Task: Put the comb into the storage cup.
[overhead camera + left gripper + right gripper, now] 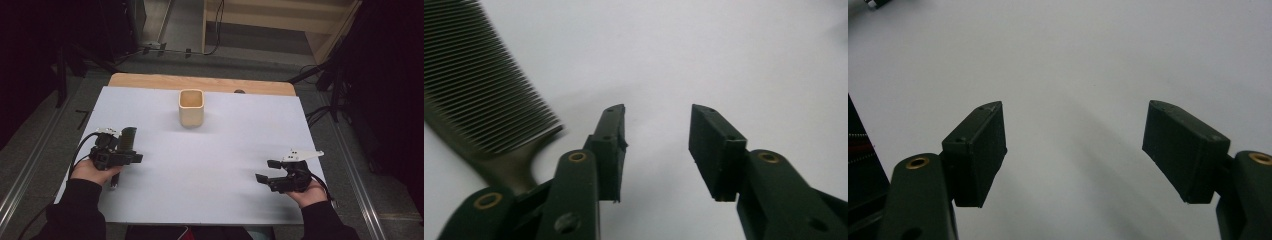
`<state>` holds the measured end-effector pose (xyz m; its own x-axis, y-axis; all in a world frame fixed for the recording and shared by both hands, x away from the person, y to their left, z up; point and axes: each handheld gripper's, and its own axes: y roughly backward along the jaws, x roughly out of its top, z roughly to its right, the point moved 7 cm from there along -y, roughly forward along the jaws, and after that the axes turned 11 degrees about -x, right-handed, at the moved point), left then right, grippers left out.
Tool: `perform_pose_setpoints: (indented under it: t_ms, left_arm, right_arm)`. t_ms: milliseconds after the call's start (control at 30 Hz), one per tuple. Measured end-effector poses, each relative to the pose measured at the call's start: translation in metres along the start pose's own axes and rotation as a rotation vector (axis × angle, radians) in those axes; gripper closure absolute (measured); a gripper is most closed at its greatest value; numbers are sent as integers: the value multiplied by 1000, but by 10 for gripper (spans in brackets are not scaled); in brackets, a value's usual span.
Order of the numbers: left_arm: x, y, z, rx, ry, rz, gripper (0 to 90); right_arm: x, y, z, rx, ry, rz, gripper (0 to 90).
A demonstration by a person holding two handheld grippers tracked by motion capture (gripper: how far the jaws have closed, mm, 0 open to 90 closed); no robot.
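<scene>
Grippers parted over a white table, comb by the left edge.
The table [200, 170] lay bare mid-surface; a wooden cup [191, 107] stood near its far edge. Both the right gripper [264, 171] and the left gripper [137, 157] gaped, empty, beside the comb [127, 138].

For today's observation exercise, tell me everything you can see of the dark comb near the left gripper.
The comb is dark, plastic-looking, with a dense row of fine, straight teeth and a narrowing handle. It lies flat on the white table cover at the left side, beside the left gripper, whose open jaws hold nothing. The handle end passes under that gripper's body, so contact there cannot be judged. In the high view its toothed end points away from the person.
</scene>
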<state>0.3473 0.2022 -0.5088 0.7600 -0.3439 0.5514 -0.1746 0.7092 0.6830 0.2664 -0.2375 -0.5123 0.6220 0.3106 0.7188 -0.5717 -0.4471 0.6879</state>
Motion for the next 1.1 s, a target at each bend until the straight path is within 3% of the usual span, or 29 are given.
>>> perform_pose_setpoints:
  t_ms: [333, 767, 1100]
  left_arm:
    - [-3, 2, 17, -44, -37, 70, 367]
    - [-12, -4, 48, -103, -96, 101, 316]
    - [-11, -5, 50, -108, -105, 91, 286]
  right_arm:
    - [-1, -1, -1, 1, -4, -4, 235]
    - [-2, 0, -2, 3, -3, -7, 234]
    - [-2, -1, -2, 5, -2, -12, 234]
